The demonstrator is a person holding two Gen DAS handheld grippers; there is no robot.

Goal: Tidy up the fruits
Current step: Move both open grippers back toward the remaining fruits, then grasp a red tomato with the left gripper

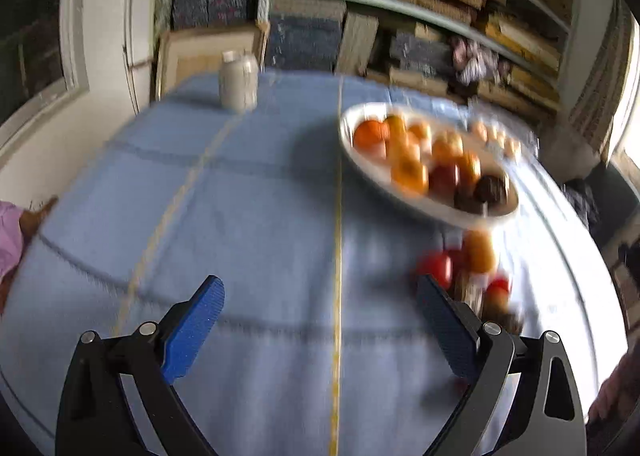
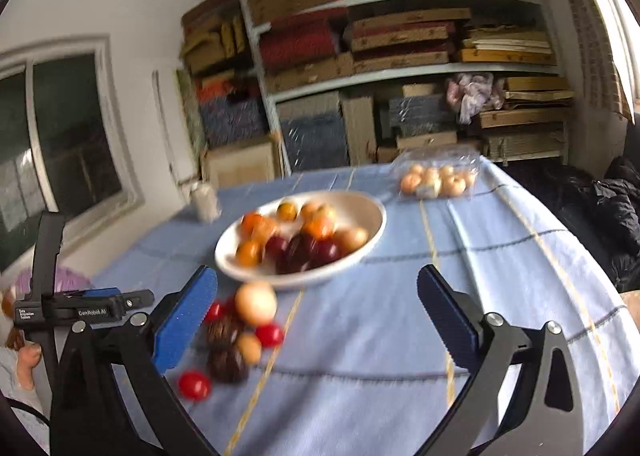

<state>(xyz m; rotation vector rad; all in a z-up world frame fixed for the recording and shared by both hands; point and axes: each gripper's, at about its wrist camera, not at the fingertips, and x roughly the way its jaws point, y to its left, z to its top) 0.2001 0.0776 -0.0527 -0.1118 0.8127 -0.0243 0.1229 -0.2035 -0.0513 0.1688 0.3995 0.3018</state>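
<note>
Gaping wide and empty, both the left hand-held gripper (image 1: 320, 320) and right hand-held gripper (image 2: 318, 310) hover over the tabletop (image 2: 500, 256); one white bowl (image 2: 374, 223) of fruit sits far, three red fruits (image 2: 194, 384) near-left.

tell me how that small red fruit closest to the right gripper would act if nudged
The small red fruit looks round and glossy, so it would probably roll across the tablecloth and might slip between hard pads. It lies loose, apart from the pile, so little would stop it.

your left gripper (image 1: 320, 320) and right gripper (image 2: 318, 308) both angle downward, jaws spread wide, nothing between the pads.
</note>
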